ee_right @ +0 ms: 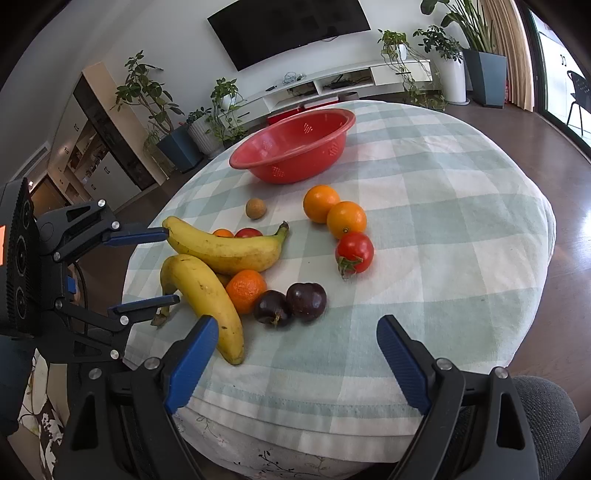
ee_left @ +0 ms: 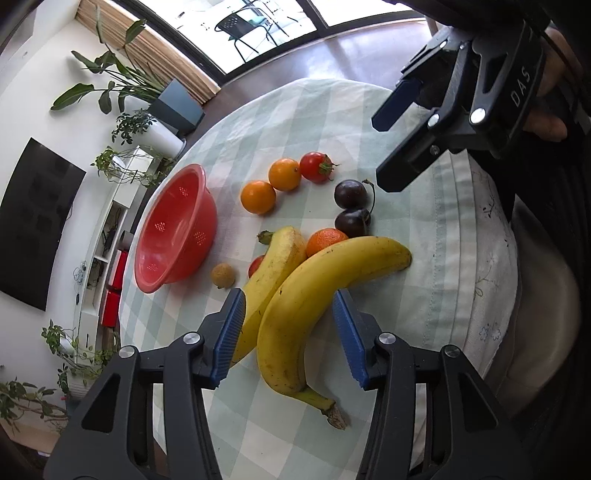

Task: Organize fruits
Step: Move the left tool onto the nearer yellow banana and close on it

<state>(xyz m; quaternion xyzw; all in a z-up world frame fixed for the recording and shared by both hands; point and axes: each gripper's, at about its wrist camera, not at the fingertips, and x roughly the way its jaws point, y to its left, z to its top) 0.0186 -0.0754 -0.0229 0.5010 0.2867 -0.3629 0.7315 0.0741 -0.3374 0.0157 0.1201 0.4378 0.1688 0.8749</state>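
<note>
While the left gripper straddles the near banana with its blue pads not pressing it, the right gripper hangs open and empty over the table's near edge. A second banana lies just behind, touching a mandarin (partly hidden). Farther off on the checked tablecloth sits the empty red colander.

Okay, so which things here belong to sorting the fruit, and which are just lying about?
Part of the job: red colander, two bananas, two oranges, tomato, mandarin, two dark plums, small brown fruit.
Just lying about: television, potted plants, white shelf unit, checked tablecloth.
</note>
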